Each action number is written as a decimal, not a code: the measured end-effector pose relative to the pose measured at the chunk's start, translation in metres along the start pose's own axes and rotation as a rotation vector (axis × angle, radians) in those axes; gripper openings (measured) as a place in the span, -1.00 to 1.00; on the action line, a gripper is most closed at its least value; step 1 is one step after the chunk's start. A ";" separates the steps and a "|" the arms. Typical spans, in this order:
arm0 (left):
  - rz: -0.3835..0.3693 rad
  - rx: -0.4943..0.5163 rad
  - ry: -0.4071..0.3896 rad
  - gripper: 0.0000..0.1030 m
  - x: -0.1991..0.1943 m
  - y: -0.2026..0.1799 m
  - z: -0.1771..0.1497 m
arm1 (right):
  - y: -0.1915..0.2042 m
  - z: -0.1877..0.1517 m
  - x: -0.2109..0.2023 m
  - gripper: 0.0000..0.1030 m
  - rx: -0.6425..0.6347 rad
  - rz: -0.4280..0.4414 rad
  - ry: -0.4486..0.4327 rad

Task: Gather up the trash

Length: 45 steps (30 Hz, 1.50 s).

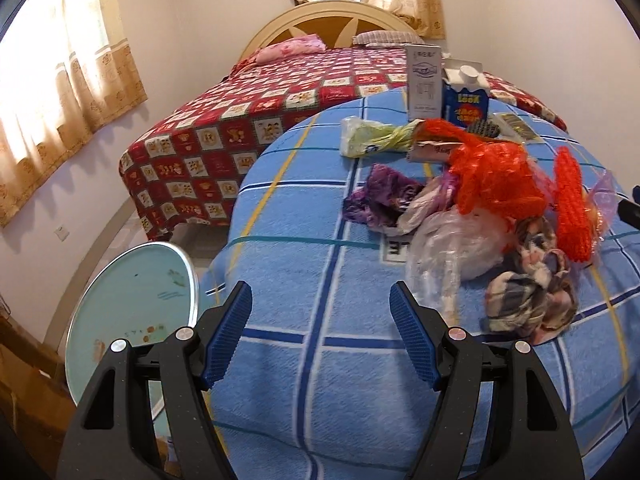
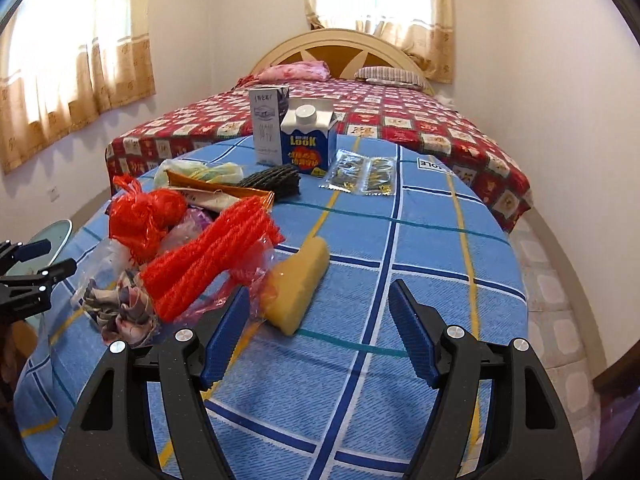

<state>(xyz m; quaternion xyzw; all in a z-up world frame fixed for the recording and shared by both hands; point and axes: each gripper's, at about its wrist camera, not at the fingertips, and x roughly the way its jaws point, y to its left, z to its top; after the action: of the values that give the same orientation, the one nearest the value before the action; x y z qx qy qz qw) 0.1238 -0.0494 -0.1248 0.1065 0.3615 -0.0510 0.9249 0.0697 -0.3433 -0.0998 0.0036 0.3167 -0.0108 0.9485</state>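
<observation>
A heap of trash lies on the blue checked cloth (image 2: 432, 248): orange net bags (image 2: 212, 256), a clear plastic bag (image 1: 448, 248), a purple wrapper (image 1: 380, 196), a crumpled patterned wrapper (image 1: 532, 292) and a yellow plastic piece (image 2: 300, 284). Further back stand a blue carton (image 2: 306, 140) and a grey carton (image 2: 266, 120), beside clear packets (image 2: 362, 176). My left gripper (image 1: 320, 288) is open over bare cloth, left of the heap. My right gripper (image 2: 320, 288) is open too, nothing between its pads, with the yellow piece just ahead of its left finger.
A round pale-green tabletop (image 1: 132, 300) stands low at the left of the cloth's edge. Behind it is a bed with a red patterned cover (image 2: 440, 128) and a pillow (image 2: 296, 70). A tiled floor strip (image 2: 556, 280) runs along the right wall.
</observation>
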 end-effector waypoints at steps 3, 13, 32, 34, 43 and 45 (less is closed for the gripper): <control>0.013 -0.024 0.009 0.38 0.000 0.012 -0.003 | -0.002 0.002 0.000 0.38 0.009 0.001 -0.005; 0.011 -0.041 -0.002 0.40 -0.006 0.020 -0.004 | 0.015 0.006 0.016 0.13 -0.006 0.077 0.044; -0.073 -0.009 -0.065 0.40 -0.016 -0.020 0.025 | 0.022 0.013 0.029 -0.89 0.025 0.222 0.064; -0.094 -0.005 -0.083 0.40 -0.020 -0.028 0.031 | 0.017 0.014 0.022 -0.91 0.039 0.226 0.042; -0.165 0.058 -0.117 0.41 -0.018 -0.074 0.052 | -0.002 0.019 -0.003 -0.91 0.034 0.172 -0.010; -0.187 0.077 -0.099 0.27 -0.010 -0.083 0.054 | -0.011 0.016 -0.002 -0.91 0.058 0.166 -0.007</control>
<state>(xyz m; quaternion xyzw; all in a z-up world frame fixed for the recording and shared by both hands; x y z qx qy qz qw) 0.1377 -0.1430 -0.0929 0.1051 0.3215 -0.1559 0.9281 0.0773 -0.3542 -0.0857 0.0571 0.3118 0.0586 0.9466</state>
